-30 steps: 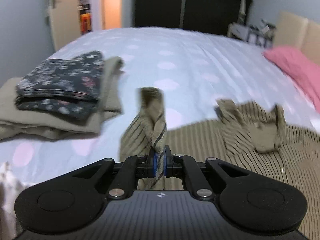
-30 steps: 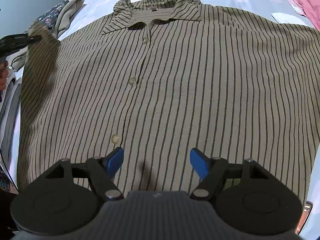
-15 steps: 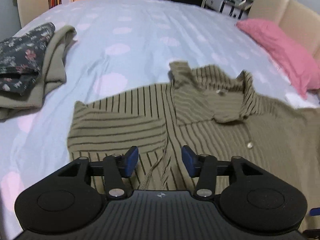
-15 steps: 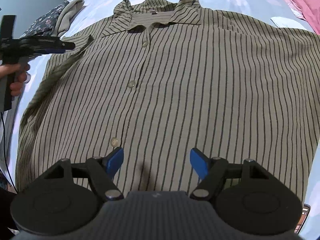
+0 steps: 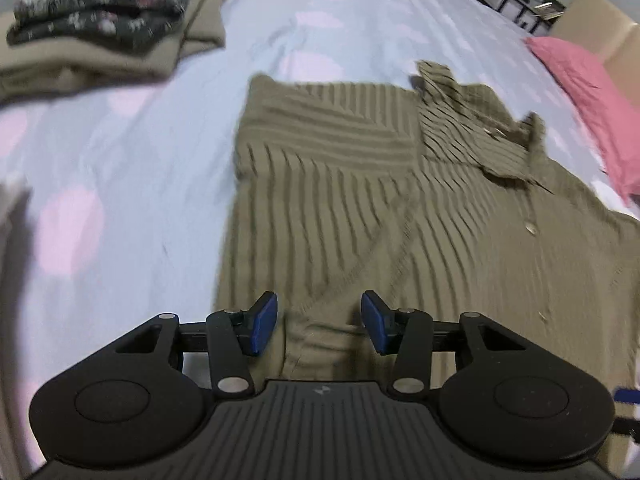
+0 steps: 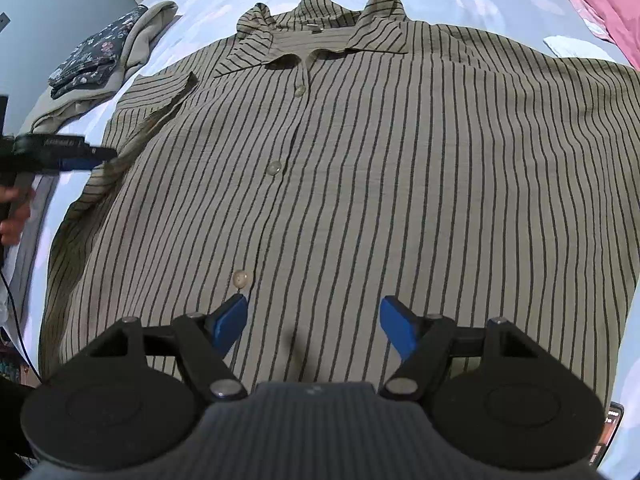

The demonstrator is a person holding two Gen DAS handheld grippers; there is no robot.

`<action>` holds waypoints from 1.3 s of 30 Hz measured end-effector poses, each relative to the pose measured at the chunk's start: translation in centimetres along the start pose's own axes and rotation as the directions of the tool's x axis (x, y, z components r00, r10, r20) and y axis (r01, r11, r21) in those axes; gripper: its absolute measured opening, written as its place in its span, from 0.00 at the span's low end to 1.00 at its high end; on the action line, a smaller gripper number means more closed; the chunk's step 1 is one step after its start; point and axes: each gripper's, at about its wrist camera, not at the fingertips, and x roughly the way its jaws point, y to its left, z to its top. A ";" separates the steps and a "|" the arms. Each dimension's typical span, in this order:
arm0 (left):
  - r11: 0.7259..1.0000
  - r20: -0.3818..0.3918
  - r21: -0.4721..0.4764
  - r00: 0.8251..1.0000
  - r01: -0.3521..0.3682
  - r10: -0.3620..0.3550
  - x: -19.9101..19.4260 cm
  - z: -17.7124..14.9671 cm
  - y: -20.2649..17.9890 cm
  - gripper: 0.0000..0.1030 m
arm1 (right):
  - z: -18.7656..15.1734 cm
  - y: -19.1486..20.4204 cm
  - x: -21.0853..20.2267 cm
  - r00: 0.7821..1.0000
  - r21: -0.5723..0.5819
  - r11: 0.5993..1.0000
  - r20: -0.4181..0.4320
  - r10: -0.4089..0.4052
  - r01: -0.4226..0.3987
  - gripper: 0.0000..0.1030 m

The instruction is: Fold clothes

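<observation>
An olive shirt with dark stripes (image 6: 360, 152) lies spread face up on the bed, buttons down its middle, collar at the far end. Its short left sleeve (image 6: 160, 92) lies flat, turned over the shoulder. My left gripper (image 5: 318, 326) is open just above the shirt's left side edge (image 5: 320, 208), with nothing between its blue pads. In the right wrist view the left gripper (image 6: 76, 156) shows at the left, held by a hand. My right gripper (image 6: 314, 324) hangs open over the lower front of the shirt, near a button (image 6: 240, 279).
A folded pile, a dark floral garment (image 5: 104, 4) on a beige one (image 5: 80, 60), sits on the bed at the far left. A pink pillow (image 5: 588, 92) lies at the right by the headboard. The bedsheet (image 5: 120, 168) is pale blue with pink dots.
My left gripper let go of the sleeve it held up one second ago, opened, and has drawn back along the shirt's left edge. The sleeve now lies flat. The right gripper has stayed still.
</observation>
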 end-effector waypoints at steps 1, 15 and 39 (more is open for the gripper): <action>1.000 -0.005 0.002 1.000 0.008 -0.008 -0.2 -0.5 -0.3 0.42 | 0.0 0.1 0.0 1.000 -0.002 1.000 -0.001 0.001 -0.001 0.73; 0.999 0.040 -0.011 0.998 0.053 -0.053 -5.2 -5.0 -3.4 0.43 | -2.3 0.5 0.6 0.997 0.013 0.999 -0.073 0.038 -0.037 0.73; 0.995 0.120 -0.050 0.989 -0.086 0.091 -9.2 -1.0 -0.4 0.47 | 6.4 -17.0 -10.3 0.853 0.218 0.894 0.277 -0.441 0.392 0.73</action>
